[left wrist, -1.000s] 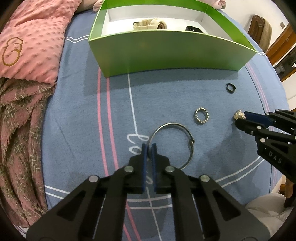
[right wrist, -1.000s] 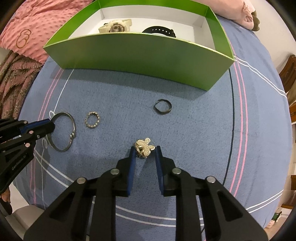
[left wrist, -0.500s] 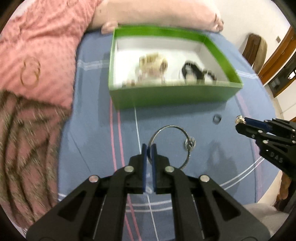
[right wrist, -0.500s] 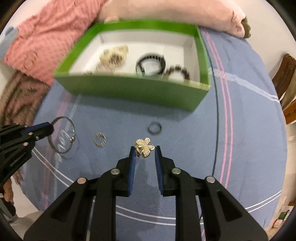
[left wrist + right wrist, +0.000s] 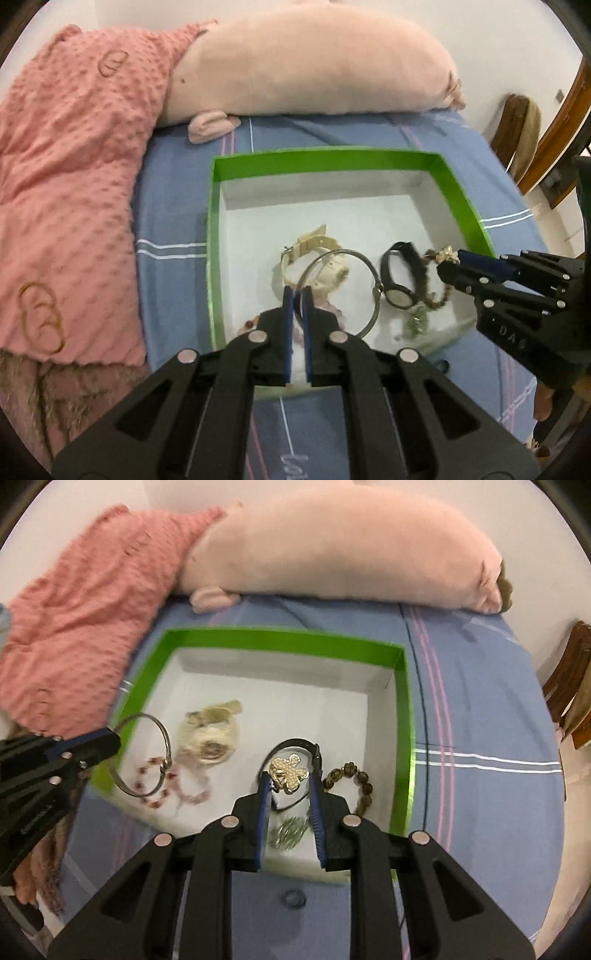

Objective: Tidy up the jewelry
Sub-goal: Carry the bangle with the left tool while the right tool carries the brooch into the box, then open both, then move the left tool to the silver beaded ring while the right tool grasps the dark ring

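Hovering over the green box [image 5: 214,258], the left claw [image 5: 297,295] clenched the silver bangle [image 5: 373,277]. At its 3 o'clock, the right claw [image 5: 290,781] gripped a gold brooch [image 5: 290,771].

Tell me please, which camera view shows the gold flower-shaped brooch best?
The right wrist view: the gold flower-shaped brooch sits centred and close between the right claw's fingers, petals clear. The left wrist view shows it only as a small gold speck at that claw's tip, side-on.

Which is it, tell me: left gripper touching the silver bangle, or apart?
Touching. The left wrist view shows the left gripper shut, with its pads pinching the silver bangle's rim.
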### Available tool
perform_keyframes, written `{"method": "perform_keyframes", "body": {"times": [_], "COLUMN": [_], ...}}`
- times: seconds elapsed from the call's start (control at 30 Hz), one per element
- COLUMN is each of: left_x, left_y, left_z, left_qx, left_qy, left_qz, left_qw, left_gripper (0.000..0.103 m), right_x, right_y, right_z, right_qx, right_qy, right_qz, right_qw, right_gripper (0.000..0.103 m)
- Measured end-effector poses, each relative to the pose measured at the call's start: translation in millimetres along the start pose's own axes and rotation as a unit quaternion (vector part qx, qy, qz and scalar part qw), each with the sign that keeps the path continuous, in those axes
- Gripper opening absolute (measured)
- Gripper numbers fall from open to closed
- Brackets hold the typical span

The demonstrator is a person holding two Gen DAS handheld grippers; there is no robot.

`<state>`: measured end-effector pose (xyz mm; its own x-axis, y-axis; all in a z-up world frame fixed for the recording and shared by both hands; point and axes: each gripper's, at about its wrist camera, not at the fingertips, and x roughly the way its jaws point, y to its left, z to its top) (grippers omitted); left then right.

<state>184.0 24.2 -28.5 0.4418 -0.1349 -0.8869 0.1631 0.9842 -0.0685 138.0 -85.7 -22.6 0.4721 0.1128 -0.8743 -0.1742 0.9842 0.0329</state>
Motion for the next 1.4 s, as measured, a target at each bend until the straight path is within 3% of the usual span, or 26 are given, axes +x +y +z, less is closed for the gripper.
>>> {"method": "perform_keyframes", "body": {"times": [0.27, 0.33, 0.4, 0.5, 0.63, 0.73, 0.83, 0.93, 1.0, 1.13, 1.4], "left_x": [37, 40, 40, 28, -27, -55, -48, -20, -4, 15, 33], "left_y": [2, 3, 5, 6, 4, -10, -27, -44, -51, -59, -64], "left_z": [-1, -2, -2, -4, -18, -42, -75, -100, -110, -115, -125], "left_qx": [-0.008, -0.012, -0.014, -0.019, -0.015, 0.027, 0.056, 0.068, 0.064, 0.052, 0.055], "left_qy": [0.032, 0.035, 0.034, 0.022, -0.023, -0.027, 0.015, 0.065, 0.087, 0.107, 0.123], "left_qz": [-0.002, -0.001, 0.000, 0.005, -0.009, -0.037, -0.044, -0.050, -0.063, -0.077, -0.064], "left_qw": [0.9995, 0.9993, 0.9993, 0.9996, 0.9996, 0.9986, 0.9973, 0.9943, 0.9922, 0.9899, 0.9888], "left_gripper": [0.005, 0.006, 0.016, 0.020, 0.025, 0.043, 0.045, 0.045, 0.044, 0.044, 0.044], "right_x": [43, 46, 42, 26, -30, -65, -68, -40, -17, 8, 25], "right_y": [-4, -4, -5, -7, -11, -7, -5, -6, -11, -11, 4], "right_z": [-1, -4, -4, -5, -17, -39, -72, -95, -106, -111, -105], "right_qx": [-0.001, -0.004, -0.004, -0.005, -0.004, -0.027, -0.039, -0.048, -0.034, -0.022, -0.047], "right_qy": [0.048, 0.049, 0.041, 0.027, -0.015, -0.018, 0.023, 0.061, 0.081, 0.091, 0.089], "right_qz": [-0.006, -0.011, -0.015, -0.009, 0.030, 0.052, 0.076, 0.034, 0.031, 0.019, -0.007], "right_qw": [0.999, 0.999, 0.999, 1.000, 0.999, 0.998, 0.996, 0.996, 0.996, 0.995, 0.995], "right_gripper": [0.022, 0.036, 0.046, 0.046, 0.046, 0.046, 0.046, 0.046, 0.046, 0.046, 0.046]}}
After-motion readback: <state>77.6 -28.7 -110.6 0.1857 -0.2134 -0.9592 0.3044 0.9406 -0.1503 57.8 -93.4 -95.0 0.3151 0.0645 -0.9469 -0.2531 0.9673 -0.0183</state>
